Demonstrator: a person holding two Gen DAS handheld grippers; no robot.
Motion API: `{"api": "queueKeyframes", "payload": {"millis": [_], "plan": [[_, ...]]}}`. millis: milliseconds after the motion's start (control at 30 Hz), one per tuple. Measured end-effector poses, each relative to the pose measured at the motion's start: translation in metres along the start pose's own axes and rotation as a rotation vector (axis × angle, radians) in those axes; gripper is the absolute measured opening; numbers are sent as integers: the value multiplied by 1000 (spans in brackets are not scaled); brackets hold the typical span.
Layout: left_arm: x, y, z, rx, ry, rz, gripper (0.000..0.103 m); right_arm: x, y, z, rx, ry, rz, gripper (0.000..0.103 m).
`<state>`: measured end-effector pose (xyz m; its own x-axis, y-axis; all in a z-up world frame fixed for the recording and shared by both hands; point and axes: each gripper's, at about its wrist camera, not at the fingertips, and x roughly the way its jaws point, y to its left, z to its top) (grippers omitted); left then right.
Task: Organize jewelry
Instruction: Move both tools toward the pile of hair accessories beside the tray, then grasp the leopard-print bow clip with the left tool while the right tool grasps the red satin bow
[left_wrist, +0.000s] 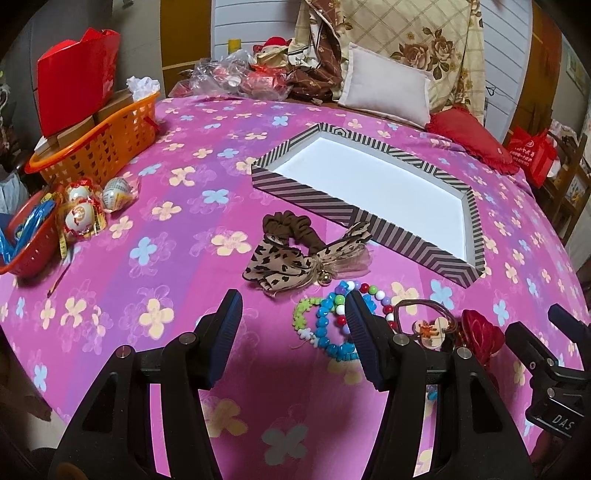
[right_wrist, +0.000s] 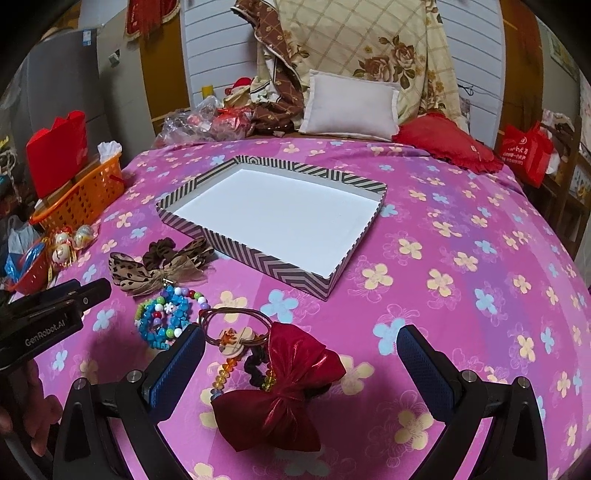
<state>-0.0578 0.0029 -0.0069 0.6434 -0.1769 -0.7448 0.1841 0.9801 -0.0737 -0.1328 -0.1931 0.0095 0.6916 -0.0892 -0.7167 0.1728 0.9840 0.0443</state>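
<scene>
A striped shallow box (left_wrist: 291, 188) (right_wrist: 269, 258) with a white inside lies empty on the pink flowered bedspread. In front of it rest a leopard-print bow scrunchie (left_wrist: 284, 258) (right_wrist: 162, 269), a heap of coloured bead bracelets (left_wrist: 328, 321) (right_wrist: 166, 317), a brown hair tie with a cartoon charm (left_wrist: 428, 325) (right_wrist: 232, 332) and a shiny red bow (left_wrist: 480, 328) (right_wrist: 284, 384). My left gripper (left_wrist: 293, 314) hangs open just short of the bracelets. My right gripper (right_wrist: 301, 354) is open, with the red bow lying between its fingers.
An orange basket (left_wrist: 99, 144) (right_wrist: 81, 195) with a red bag stands at the left, wrapped eggs (left_wrist: 85, 210) and a red bowl (left_wrist: 26, 240) nearer. Pillows (left_wrist: 384, 88) (right_wrist: 351, 107) and a red cushion (right_wrist: 447, 147) line the far end. The bedspread drops away on the right.
</scene>
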Motion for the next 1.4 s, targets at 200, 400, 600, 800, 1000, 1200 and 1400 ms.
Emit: {"api": "queueKeyframes", "payload": {"millis": [200, 400, 600, 800, 1000, 1200, 1400], "plan": [[-2, 4, -3, -8, 7, 1, 58, 0, 3, -1, -13, 5, -3, 103], [-2, 6, -9, -15, 25, -2, 58, -1, 2, -3, -13, 8, -6, 103], [-3, 10, -10, -27, 27, -2, 58, -2, -2, -6, -20, 24, 1, 103], [0, 14, -14, -30, 47, 2, 58, -1, -5, -17, -32, 66, 14, 103], [-2, 19, -12, -40, 36, 11, 58, 4, 1, -28, -56, 104, 45, 103], [3, 31, -7, -54, 43, 14, 58, 14, -2, -29, -28, 120, 45, 103], [12, 31, -8, -25, 46, 16, 58, 25, -9, -30, 5, 140, 37, 103]]}}
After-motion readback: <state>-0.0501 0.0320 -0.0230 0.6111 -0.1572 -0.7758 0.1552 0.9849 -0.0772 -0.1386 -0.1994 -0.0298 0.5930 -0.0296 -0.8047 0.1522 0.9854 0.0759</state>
